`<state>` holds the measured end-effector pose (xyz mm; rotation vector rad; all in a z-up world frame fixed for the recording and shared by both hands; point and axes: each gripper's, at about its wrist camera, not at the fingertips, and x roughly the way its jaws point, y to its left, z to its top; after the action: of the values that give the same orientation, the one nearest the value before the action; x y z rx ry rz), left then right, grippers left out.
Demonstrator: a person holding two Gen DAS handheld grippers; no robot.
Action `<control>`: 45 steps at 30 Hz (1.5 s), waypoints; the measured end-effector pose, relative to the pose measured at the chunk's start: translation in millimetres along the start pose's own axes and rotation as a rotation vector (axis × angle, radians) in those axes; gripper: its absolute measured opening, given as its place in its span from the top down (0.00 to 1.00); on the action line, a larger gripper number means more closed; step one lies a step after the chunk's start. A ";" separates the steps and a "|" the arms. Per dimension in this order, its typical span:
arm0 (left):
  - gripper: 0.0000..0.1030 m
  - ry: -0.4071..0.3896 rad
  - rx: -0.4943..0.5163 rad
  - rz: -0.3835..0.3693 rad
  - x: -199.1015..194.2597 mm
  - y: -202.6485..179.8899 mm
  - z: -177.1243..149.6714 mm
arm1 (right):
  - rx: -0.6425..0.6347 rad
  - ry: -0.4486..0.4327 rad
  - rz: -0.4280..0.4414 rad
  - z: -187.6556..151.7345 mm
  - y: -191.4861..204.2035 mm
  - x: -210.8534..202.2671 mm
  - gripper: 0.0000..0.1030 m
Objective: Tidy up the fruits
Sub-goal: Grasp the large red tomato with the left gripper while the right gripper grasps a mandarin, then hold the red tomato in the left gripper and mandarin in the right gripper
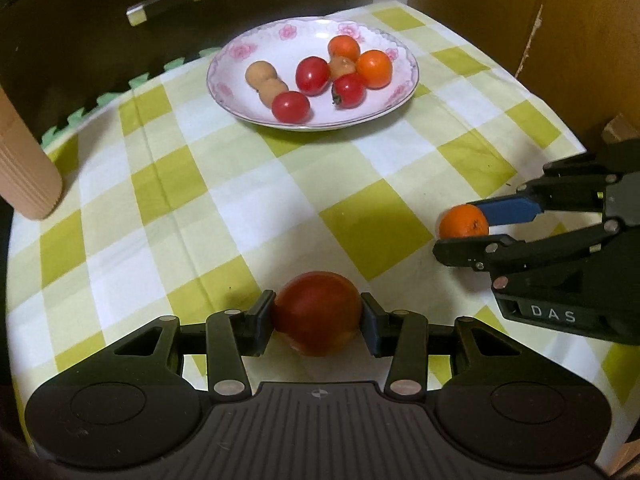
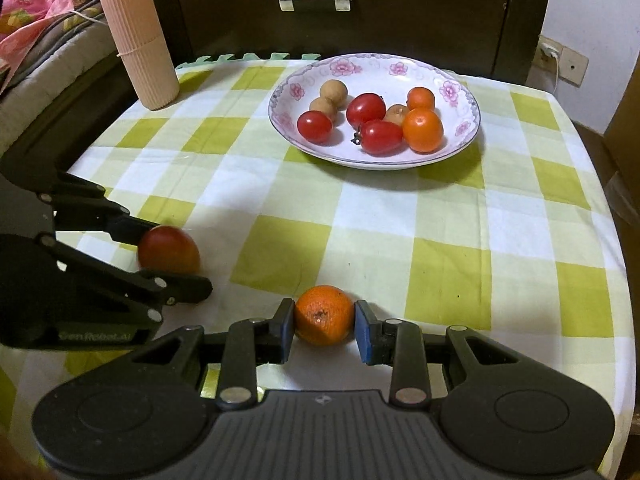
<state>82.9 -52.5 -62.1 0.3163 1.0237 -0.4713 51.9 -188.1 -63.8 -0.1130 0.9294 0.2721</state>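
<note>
Jaws clamped on both sides: the left gripper (image 1: 318, 314) pinched a red tomato (image 1: 318, 312) low over the checked tablecloth (image 1: 224, 200), the right gripper (image 2: 324, 322) squeezed a small orange (image 2: 325, 315), both short of the flowered plate (image 2: 280, 104) of fruit.

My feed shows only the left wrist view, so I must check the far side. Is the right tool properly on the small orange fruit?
Observer: Yes. In the right wrist view the orange fruit sits between both fingers of the right tool, touching each pad.
Operator: What is the beige thing at my left edge?
Observer: A ribbed beige container, standing upright on the tablecloth, left of the plate.
Operator: Anything beyond it?
Observer: Folded bedding with pink floral cloth.
</note>
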 end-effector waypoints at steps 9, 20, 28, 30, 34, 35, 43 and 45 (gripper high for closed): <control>0.43 -0.004 0.003 -0.004 0.1 -1.6 -2.6 | -0.004 0.010 0.010 1.9 0.6 0.3 0.66; 0.46 -0.006 -0.040 0.020 -5.4 -2.1 -13.6 | -0.019 0.033 -0.014 0.8 4.4 -1.4 0.70; 0.32 -0.016 -0.073 0.057 -10.1 -6.8 -30.0 | -0.036 0.024 -0.037 -4.5 9.1 -2.8 0.70; 0.39 -0.014 -0.058 0.075 -12.9 -9.3 -31.3 | -0.053 0.023 -0.054 -4.6 13.3 -1.8 0.70; 0.47 -0.024 -0.086 0.045 -14.7 -5.5 -35.1 | -0.054 0.027 -0.060 -5.0 14.6 -1.9 0.71; 0.49 -0.024 -0.082 0.046 -15.3 -6.0 -35.4 | -0.051 0.028 -0.058 -5.2 14.1 -2.3 0.72; 0.51 -0.013 -0.101 0.057 -16.4 -8.0 -33.7 | -0.025 0.030 -0.048 -7.5 14.5 -6.3 0.72; 0.51 -0.015 -0.103 0.057 -16.7 -9.2 -33.0 | -0.027 0.030 -0.048 -8.3 15.7 -7.6 0.72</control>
<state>46.5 -41.3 -64.0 0.2489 1.0181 -0.3675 36.7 -176.2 -62.3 -0.1642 0.9515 0.2392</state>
